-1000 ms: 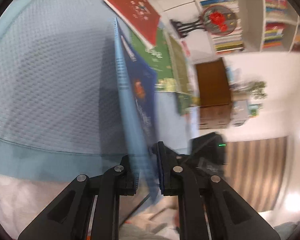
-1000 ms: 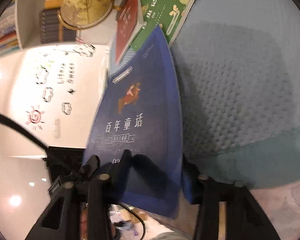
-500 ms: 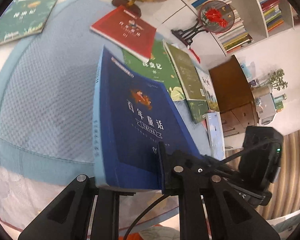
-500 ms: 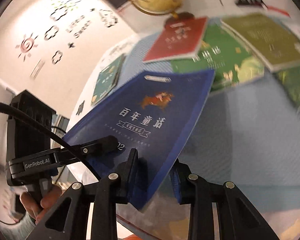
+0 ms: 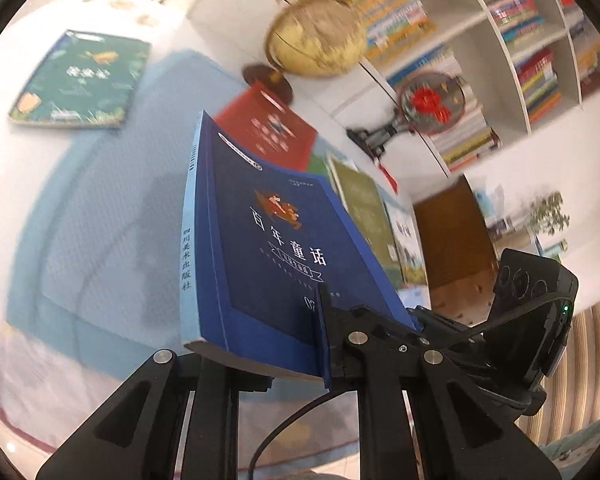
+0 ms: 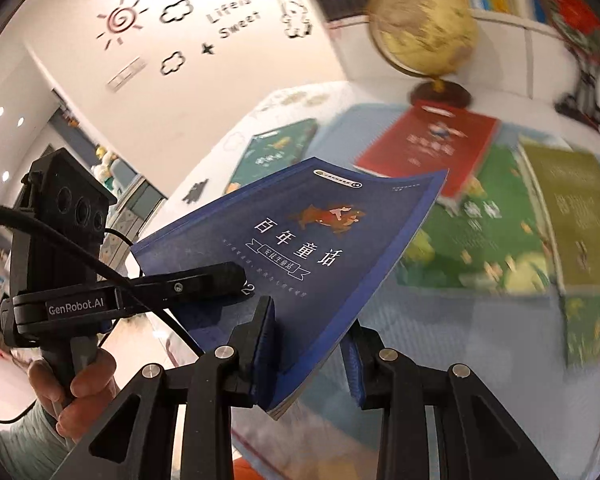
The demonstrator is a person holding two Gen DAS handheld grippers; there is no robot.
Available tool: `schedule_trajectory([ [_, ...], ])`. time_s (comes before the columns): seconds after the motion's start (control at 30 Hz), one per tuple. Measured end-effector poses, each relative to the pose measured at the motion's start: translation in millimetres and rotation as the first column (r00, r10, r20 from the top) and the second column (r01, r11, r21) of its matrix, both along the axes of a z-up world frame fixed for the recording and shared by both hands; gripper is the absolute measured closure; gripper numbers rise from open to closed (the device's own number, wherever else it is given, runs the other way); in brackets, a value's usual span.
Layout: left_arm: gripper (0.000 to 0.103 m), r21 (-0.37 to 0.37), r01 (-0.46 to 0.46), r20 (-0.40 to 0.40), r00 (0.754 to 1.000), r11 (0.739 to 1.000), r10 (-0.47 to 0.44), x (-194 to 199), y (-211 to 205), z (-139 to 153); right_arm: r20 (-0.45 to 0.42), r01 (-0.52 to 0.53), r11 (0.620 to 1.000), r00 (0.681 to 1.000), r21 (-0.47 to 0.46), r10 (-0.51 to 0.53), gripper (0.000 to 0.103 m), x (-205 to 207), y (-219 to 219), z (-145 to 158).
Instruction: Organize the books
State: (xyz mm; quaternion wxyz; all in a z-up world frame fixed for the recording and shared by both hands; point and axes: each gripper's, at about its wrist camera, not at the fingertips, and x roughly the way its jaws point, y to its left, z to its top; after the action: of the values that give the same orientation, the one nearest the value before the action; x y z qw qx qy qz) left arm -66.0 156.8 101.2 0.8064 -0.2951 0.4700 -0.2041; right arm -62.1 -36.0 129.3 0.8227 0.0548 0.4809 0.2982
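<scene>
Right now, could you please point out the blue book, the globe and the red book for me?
blue book (image 5: pixel 276 248): left wrist view, on the middle of its front cover.
globe (image 6: pixel 422 28): right wrist view, on the yellow sphere.
red book (image 6: pixel 430 142): right wrist view, on the middle of its cover.

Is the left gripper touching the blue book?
Touching. The right wrist view shows the left gripper shut on the blue book, one finger lying flat on its cover; the left wrist view agrees.

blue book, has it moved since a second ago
Yes. The blue book, clamped in the left hand-held gripper, has lifted off the light blue mat and turned cover-up; the red book now shows behind its top edge.
</scene>
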Motion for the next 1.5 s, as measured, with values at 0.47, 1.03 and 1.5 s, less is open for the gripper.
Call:
schedule_trajectory([
  [0.47, 0.090, 0.015, 0.034, 0.017, 0.999, 0.999, -0.035, 108.3, 101.4, -18.8, -0.005, 0.061, 0.998, 0.998, -0.018, -0.061, 0.071, 101.5, 103.8, -17.9],
  [1.03, 0.074, 0.054, 0.006, -0.207, 0.978, 0.999, 0.005, 166.9, 170.5, -106.4, -0.145, 0.050, 0.995, 0.988, -0.082, -0.061, 0.071, 193.7, 194.0, -103.5],
  [1.5, 0.069, 0.116, 0.006, -0.259, 0.966, 0.993, 0.024, 154.5, 193.9, -107.4, -0.198, 0.102, 0.992, 0.973, -0.076, -0.115, 0.071, 219.9, 212.5, -120.2],
])
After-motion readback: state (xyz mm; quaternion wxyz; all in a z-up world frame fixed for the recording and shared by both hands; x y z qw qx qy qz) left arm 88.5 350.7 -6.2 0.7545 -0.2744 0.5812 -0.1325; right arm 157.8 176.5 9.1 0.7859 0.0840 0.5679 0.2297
